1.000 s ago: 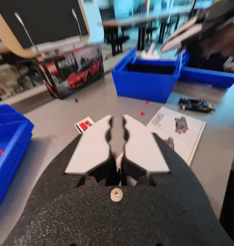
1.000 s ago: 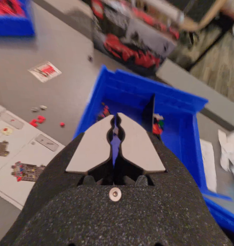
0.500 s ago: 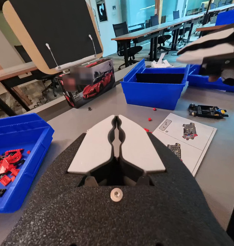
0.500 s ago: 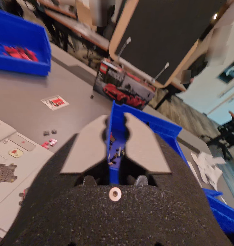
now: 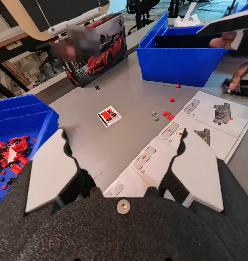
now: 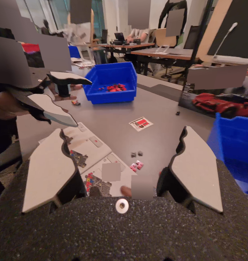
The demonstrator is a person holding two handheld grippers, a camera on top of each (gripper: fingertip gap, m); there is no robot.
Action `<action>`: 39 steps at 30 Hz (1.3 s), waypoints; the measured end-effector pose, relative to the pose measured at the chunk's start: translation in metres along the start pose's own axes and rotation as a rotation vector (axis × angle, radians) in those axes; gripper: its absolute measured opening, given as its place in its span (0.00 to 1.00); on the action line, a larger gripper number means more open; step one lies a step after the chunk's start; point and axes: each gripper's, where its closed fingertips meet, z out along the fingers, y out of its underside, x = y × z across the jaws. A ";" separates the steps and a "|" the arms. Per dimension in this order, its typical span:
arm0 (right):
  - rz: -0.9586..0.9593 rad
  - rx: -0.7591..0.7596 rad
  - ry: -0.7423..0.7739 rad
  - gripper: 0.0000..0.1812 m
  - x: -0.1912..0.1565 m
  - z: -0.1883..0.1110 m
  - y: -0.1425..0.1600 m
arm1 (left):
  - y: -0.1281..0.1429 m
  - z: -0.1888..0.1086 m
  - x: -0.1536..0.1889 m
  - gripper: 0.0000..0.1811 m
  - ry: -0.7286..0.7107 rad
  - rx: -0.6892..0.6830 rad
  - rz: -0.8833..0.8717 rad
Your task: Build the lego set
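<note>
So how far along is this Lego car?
Early. Done: a small black chassis at the table's right edge, under a hand. In hand: nothing; the left tool and right tool gape empty. Left: red pieces beside the open booklet, and a bin full of parts.

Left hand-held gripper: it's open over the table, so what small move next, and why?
Probably lower the left hand-held gripper toward the two red plates beside the manual and close on one. Both grippers are open and empty, the right hand-held gripper too, and the open manual page shows small red parts like them.
</note>
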 end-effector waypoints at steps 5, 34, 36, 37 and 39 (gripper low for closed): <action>-0.145 -0.030 -0.055 0.37 -0.018 0.009 0.018 | 0.004 -0.024 -0.007 0.20 0.033 0.004 0.128; -0.172 -0.566 -0.275 0.00 -0.069 0.046 0.135 | 0.090 -0.012 -0.032 0.02 0.166 -0.320 -0.029; -0.166 -0.567 -0.279 0.00 -0.069 0.046 0.135 | 0.093 -0.024 -0.042 0.02 0.128 -0.341 0.001; -0.162 -0.568 -0.280 0.00 -0.069 0.046 0.135 | 0.096 -0.028 -0.044 0.02 0.128 -0.357 0.012; -0.157 -0.569 -0.283 0.00 -0.069 0.046 0.135 | 0.096 -0.031 -0.038 0.02 0.184 -0.343 0.007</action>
